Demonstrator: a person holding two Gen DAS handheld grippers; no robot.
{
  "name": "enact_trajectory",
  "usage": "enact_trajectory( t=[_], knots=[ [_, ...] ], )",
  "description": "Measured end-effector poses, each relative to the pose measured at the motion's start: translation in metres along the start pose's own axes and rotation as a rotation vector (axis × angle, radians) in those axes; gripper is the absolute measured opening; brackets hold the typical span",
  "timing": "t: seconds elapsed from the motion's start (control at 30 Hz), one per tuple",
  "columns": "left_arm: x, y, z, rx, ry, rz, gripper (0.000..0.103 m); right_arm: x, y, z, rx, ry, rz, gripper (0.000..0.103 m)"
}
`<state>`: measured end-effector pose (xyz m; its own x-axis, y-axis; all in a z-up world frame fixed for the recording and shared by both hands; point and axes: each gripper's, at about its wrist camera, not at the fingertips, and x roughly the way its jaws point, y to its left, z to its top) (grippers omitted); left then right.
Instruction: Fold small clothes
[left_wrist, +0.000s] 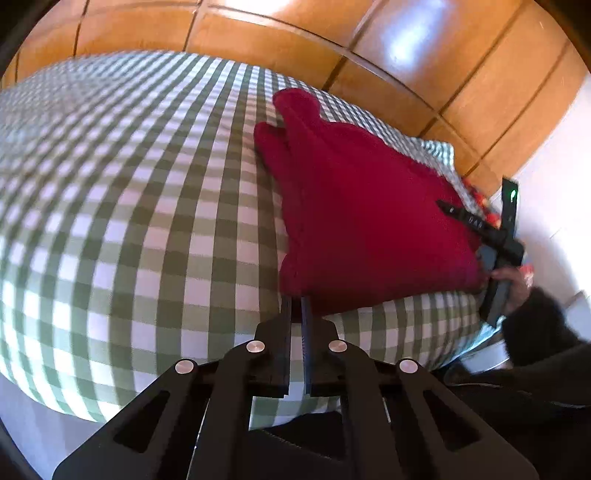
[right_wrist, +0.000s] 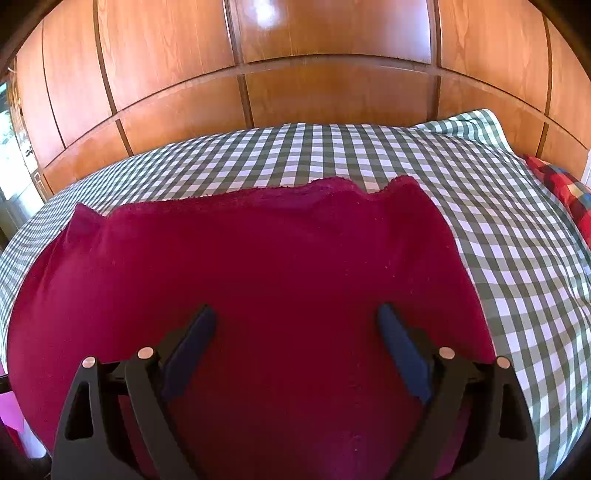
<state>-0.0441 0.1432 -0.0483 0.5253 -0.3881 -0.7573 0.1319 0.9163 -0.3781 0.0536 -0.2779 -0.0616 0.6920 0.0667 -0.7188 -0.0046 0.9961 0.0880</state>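
A dark red garment lies spread flat on the green-and-white checked cloth. My left gripper is shut, its tips at the garment's near left corner; whether cloth is pinched between them is unclear. In the right wrist view the garment fills the middle, and my right gripper is open, hovering over its near part, holding nothing. The right gripper also shows in the left wrist view at the garment's right edge.
Wooden panelled wardrobe doors stand behind the checked cloth. A red patterned fabric lies at the far right edge. A pink object sits at the lower left.
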Motion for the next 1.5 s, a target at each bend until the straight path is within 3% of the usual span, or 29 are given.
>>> enact_trajectory(
  t=[0.07, 0.2, 0.23, 0.3, 0.33, 0.47, 0.87, 1.23, 1.4, 1.47, 1.5],
  knots=[
    [-0.005, -0.008, 0.007, 0.028, -0.015, 0.044, 0.004, 0.000, 0.001, -0.001, 0.000, -0.005, -0.001, 0.089],
    [-0.018, -0.030, 0.023, 0.088, -0.070, 0.206, 0.008, 0.000, 0.002, -0.002, -0.006, -0.009, -0.011, 0.089],
    [-0.020, -0.034, 0.028, 0.086, -0.089, 0.227, 0.025, 0.000, 0.002, -0.002, -0.008, -0.010, -0.013, 0.090],
    [-0.026, -0.040, 0.034, 0.081, -0.135, 0.231, 0.050, -0.001, 0.003, -0.003, -0.010, -0.011, -0.017, 0.090],
    [-0.027, -0.043, 0.037, 0.083, -0.150, 0.233, 0.052, -0.001, 0.003, -0.003, -0.011, -0.012, -0.018, 0.090],
    [-0.023, -0.054, 0.049, 0.128, -0.175, 0.270, 0.052, -0.001, 0.002, -0.004, -0.011, -0.013, -0.016, 0.090],
    [0.002, -0.064, 0.067, 0.162, -0.163, 0.279, 0.052, -0.002, 0.003, -0.003, -0.010, -0.018, -0.016, 0.090],
    [0.020, -0.053, 0.070, 0.132, -0.125, 0.269, 0.052, -0.002, 0.003, -0.003, -0.011, -0.019, -0.017, 0.091],
    [0.036, -0.037, 0.076, 0.070, -0.091, 0.225, 0.052, -0.002, 0.003, -0.004, -0.012, -0.019, -0.018, 0.091],
    [0.052, -0.025, 0.079, -0.003, -0.053, 0.166, 0.048, -0.002, 0.003, -0.004, -0.012, -0.019, -0.018, 0.091],
    [0.057, -0.019, 0.081, -0.043, -0.035, 0.107, 0.032, -0.002, 0.003, -0.004, -0.011, -0.020, -0.018, 0.091]
  ],
)
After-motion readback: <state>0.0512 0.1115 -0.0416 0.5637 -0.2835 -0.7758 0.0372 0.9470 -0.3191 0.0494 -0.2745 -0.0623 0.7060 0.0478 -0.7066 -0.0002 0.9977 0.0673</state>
